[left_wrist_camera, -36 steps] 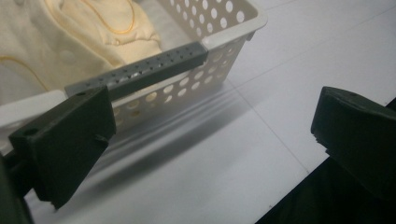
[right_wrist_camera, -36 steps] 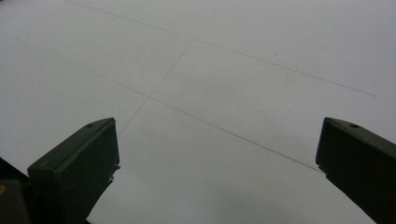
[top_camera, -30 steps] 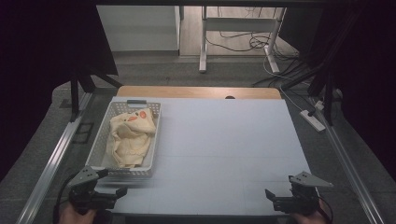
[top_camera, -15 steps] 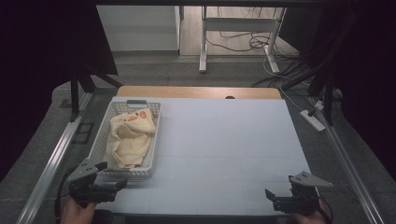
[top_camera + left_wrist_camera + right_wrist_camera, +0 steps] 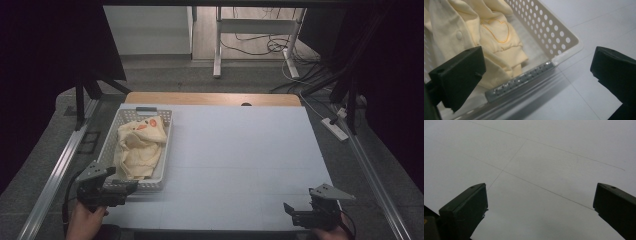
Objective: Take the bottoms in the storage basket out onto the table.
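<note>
A white perforated basket (image 5: 165, 145) stands at the left of the white table. A crumpled pale yellow garment (image 5: 139, 146) with orange marks lies inside it. In the left gripper view the garment (image 5: 486, 40) shows a stitched heart outline and a button, and the basket's near rim (image 5: 524, 78) runs between the jaws. My left gripper (image 5: 131, 186) is open at the basket's near end, just above its rim, and holds nothing. My right gripper (image 5: 289, 210) hovers open over bare table at the front right, far from the basket.
The white table surface (image 5: 240, 155) stretches between the grippers, with a wooden strip (image 5: 210, 98) along its far edge. Metal rails (image 5: 55, 175) run along both sides. A power strip (image 5: 335, 128) and cables lie on the floor at the right.
My left gripper has moved forward and right, up to the basket's near end. The right gripper has stayed in place.
</note>
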`<action>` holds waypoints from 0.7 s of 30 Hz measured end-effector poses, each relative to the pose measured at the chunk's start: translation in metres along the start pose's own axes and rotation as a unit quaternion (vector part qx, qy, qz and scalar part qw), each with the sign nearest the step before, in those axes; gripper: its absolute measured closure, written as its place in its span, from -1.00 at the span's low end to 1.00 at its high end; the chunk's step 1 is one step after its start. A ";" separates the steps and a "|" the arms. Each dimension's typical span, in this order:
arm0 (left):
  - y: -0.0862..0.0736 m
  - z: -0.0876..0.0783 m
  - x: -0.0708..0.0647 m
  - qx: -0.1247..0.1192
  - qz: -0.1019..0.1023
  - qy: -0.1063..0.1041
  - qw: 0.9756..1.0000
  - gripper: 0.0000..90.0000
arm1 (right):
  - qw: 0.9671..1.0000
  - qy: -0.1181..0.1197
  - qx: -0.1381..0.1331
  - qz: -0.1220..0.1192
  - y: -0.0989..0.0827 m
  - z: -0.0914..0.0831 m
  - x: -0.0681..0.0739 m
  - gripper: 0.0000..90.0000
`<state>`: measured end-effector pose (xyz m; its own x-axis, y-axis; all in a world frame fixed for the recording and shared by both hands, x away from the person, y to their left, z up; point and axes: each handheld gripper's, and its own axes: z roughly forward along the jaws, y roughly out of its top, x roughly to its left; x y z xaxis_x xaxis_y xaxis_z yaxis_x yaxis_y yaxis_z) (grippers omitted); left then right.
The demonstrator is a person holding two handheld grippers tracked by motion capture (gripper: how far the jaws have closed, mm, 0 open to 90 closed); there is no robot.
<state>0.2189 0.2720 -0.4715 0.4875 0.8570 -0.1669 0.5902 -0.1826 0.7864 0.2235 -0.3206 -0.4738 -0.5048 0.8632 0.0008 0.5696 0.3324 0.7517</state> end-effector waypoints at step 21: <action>0.027 0.025 0.016 0.022 -0.023 0.014 0.999 -1.00 | 1.000 0.001 0.001 -0.002 0.000 0.000 0.000 -1.00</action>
<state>0.2588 0.2683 -0.4676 0.4406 0.8784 -0.1852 0.6402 -0.1628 0.7507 0.2232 -0.3202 -0.4738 -0.5086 0.8610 0.0002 0.5688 0.3358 0.7508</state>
